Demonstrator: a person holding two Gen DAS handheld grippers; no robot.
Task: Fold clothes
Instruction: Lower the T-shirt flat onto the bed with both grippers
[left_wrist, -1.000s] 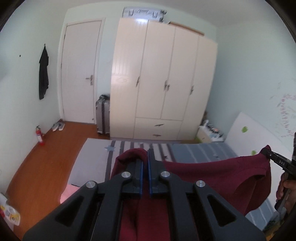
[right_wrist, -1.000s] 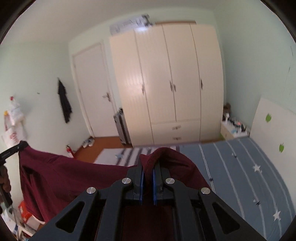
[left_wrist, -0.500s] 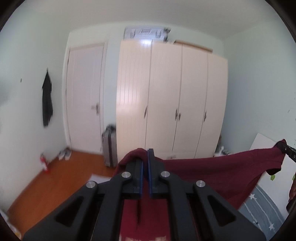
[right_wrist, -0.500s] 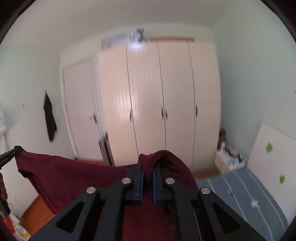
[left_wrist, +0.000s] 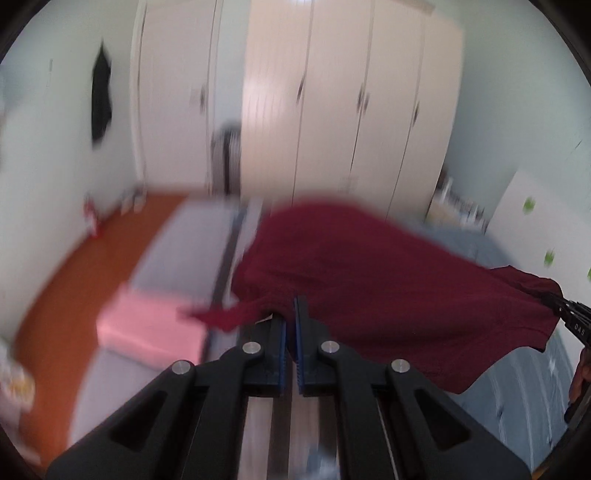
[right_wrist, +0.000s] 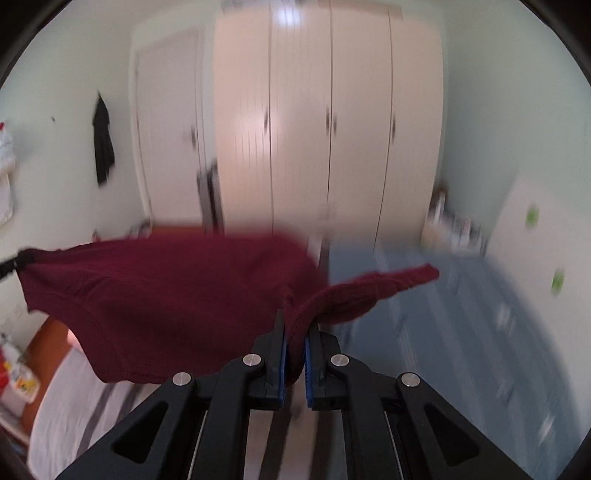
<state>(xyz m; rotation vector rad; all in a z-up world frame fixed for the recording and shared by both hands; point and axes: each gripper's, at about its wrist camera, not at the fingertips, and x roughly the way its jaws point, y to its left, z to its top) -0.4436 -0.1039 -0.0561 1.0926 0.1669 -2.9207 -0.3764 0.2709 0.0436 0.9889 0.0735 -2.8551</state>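
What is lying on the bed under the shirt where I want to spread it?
Mostly nothing: the bed below the shirt looks bare. A pink pillow lies off to the left, near the edge.

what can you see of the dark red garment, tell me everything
The dark red garment looks like a soft knit top with a stitched hem. It hangs spread in the air above the bed, billowing and motion-blurred. The left gripper and the right gripper each pinch an edge; a sleeve trails loose beside each.
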